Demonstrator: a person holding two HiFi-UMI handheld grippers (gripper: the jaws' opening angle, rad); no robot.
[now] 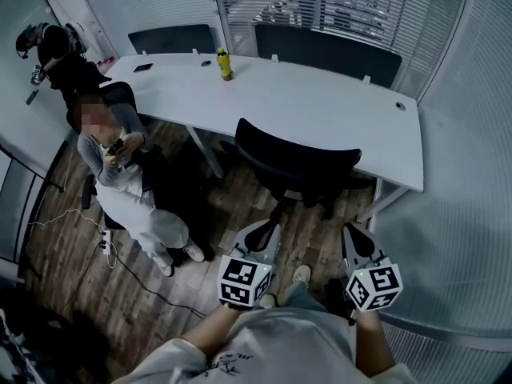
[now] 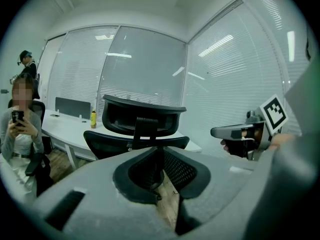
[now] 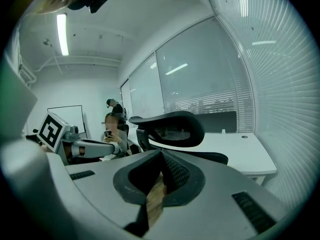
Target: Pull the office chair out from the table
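The black mesh office chair [image 1: 296, 162] stands a little out from the white table [image 1: 320, 110], with its back towards me. Its headrest fills the middle of the left gripper view [image 2: 142, 116] and of the right gripper view [image 3: 172, 126]. My left gripper [image 1: 264, 229] hangs shut and empty on the near side of the chair, clear of it. To its right, my right gripper [image 1: 352, 230] is level with it, also shut with nothing in it. Between the closed jaws only the wooden floor shows.
A person [image 1: 120, 166] sits on a chair to the left, holding a phone. Another person [image 1: 52, 46] stands at the far left. A yellow bottle [image 1: 225, 64] is on the table. Two dark chairs [image 1: 328, 50] stand behind it. A cable [image 1: 120, 270] lies on the floor, and a blinded wall [image 1: 472, 174] is close on the right.
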